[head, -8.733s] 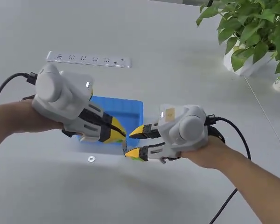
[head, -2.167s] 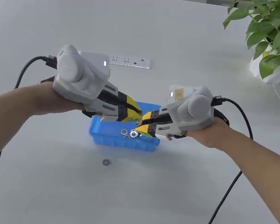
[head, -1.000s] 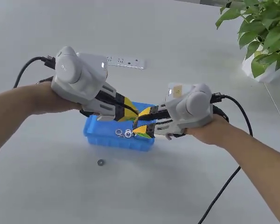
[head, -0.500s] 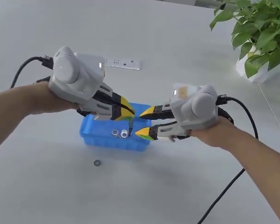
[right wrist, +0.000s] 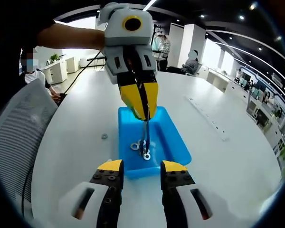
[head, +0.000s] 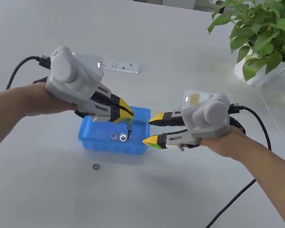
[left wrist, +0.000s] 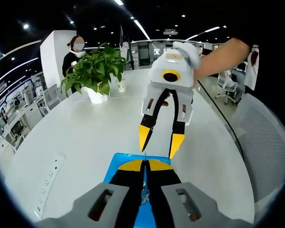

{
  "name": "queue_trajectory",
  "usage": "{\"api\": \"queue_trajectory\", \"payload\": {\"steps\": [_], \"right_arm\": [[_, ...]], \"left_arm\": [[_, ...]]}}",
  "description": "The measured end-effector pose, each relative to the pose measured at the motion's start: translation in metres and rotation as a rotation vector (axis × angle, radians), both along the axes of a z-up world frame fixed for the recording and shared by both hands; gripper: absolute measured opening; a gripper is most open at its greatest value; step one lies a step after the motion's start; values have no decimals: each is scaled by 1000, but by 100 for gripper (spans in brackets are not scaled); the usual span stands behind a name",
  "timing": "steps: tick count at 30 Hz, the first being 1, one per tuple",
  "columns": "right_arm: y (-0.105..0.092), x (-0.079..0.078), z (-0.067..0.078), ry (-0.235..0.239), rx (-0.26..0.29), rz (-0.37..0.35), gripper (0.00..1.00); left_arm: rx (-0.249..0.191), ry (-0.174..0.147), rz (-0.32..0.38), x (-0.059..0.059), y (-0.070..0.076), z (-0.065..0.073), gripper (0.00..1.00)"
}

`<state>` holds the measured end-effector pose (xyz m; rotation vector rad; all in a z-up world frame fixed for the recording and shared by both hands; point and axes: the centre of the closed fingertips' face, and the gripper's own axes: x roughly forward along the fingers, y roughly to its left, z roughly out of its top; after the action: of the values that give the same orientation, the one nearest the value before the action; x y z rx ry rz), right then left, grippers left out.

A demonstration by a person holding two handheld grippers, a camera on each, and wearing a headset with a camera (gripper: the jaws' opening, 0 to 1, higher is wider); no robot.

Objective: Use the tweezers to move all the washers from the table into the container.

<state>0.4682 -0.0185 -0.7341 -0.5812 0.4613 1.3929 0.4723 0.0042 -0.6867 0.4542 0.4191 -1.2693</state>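
Over the box, my left gripper clamps the tweezers; right gripper gapes empty. Best release low, avoiding bounce-out.

White table: blue container, lone washer, power strip, potted plant.
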Motion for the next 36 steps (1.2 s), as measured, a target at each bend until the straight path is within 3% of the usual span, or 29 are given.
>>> {"api": "queue_trajectory", "payload": {"steps": [9, 19, 36], "right_arm": [[-11, -8, 3, 4, 0, -18, 32], [-17, -18, 9, 7, 6, -32, 36], [-26, -23, 15, 27, 27, -117, 64]], "left_arm": [[-14, -17, 27, -3, 6, 21, 5], [-13, -20, 42, -16, 15, 35, 5], [-6, -27, 57, -37, 25, 48, 4]]}}
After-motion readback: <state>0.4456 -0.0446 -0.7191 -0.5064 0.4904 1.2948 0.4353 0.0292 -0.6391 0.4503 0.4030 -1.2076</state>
